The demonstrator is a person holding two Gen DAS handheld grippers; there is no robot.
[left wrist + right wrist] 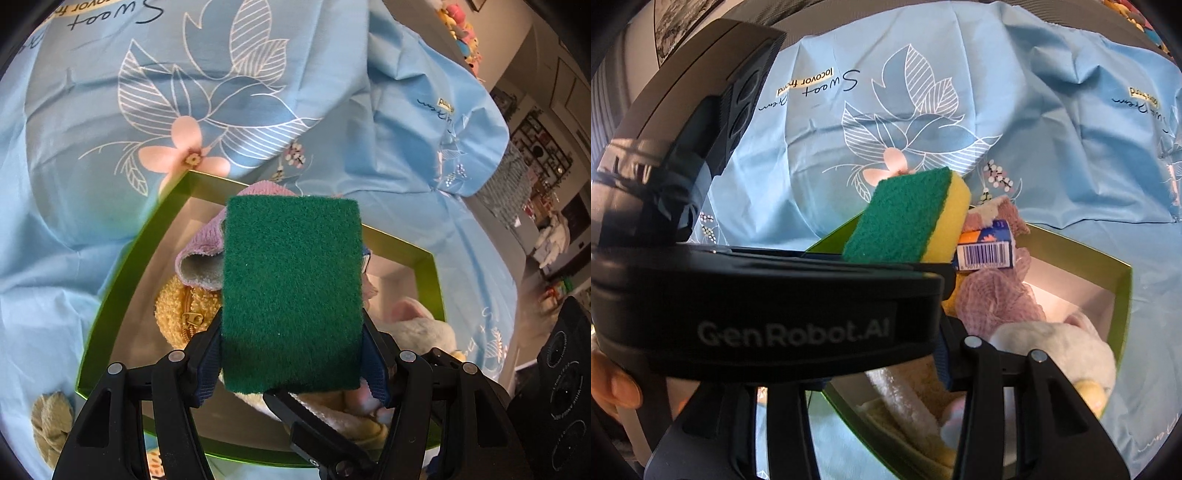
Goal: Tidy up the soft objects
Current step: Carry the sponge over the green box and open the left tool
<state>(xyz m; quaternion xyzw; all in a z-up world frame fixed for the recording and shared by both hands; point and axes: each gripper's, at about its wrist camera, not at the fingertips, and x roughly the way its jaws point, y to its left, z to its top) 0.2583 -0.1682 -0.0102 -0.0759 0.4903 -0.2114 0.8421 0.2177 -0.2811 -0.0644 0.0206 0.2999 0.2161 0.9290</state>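
My left gripper [291, 354] is shut on a green-and-yellow scouring sponge [291, 291] and holds it above a green-rimmed open box [122, 266]. The sponge also shows in the right wrist view [908, 218], green pad up and yellow foam at its side. The box [1123, 295] holds a pink towel [199, 243], a tan fuzzy zip pouch [184, 310], a pale plush toy [1056, 343], a pink mesh puff [993, 295] and a barcoded pack [986, 251]. My right gripper is mostly hidden behind the left gripper's body [768, 306]; one of its fingers [942, 354] shows.
A light blue floral sheet [258, 92] covers the surface around the box. A beige knotted item [51, 424] lies on the sheet at the box's lower left corner. A room with shelves [546, 155] lies beyond the sheet's right edge.
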